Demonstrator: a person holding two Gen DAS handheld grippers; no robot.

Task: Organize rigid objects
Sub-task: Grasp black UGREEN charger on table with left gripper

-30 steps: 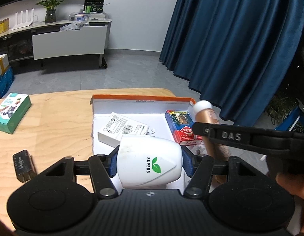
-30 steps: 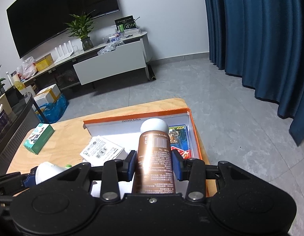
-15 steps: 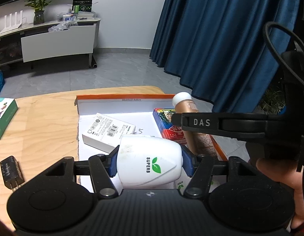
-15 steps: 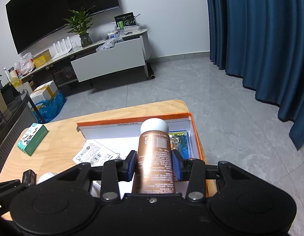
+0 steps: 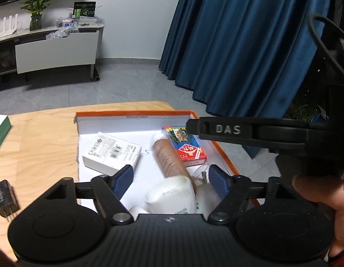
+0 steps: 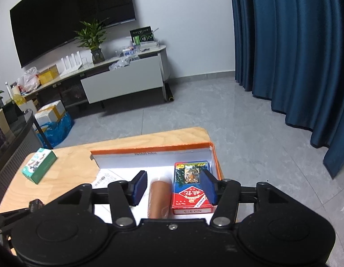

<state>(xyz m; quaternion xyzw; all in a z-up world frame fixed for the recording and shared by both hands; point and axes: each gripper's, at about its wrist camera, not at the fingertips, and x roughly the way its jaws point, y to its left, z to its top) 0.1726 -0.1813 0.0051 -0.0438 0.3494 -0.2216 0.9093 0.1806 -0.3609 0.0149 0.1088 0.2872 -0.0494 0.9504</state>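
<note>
Your left gripper (image 5: 170, 175) is opening, pads clear of the white bottle (image 5: 172, 198) lying in the tray (image 5: 136, 115) between them. Your right gripper (image 6: 174, 185) is opening too; the brown bottle (image 6: 159, 198) lies untouched between its pads.

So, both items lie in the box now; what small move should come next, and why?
Probably lift both grippers clear. The left gripper and right gripper are opening; the white bottle and brown bottle lie free inside the orange box.
</note>
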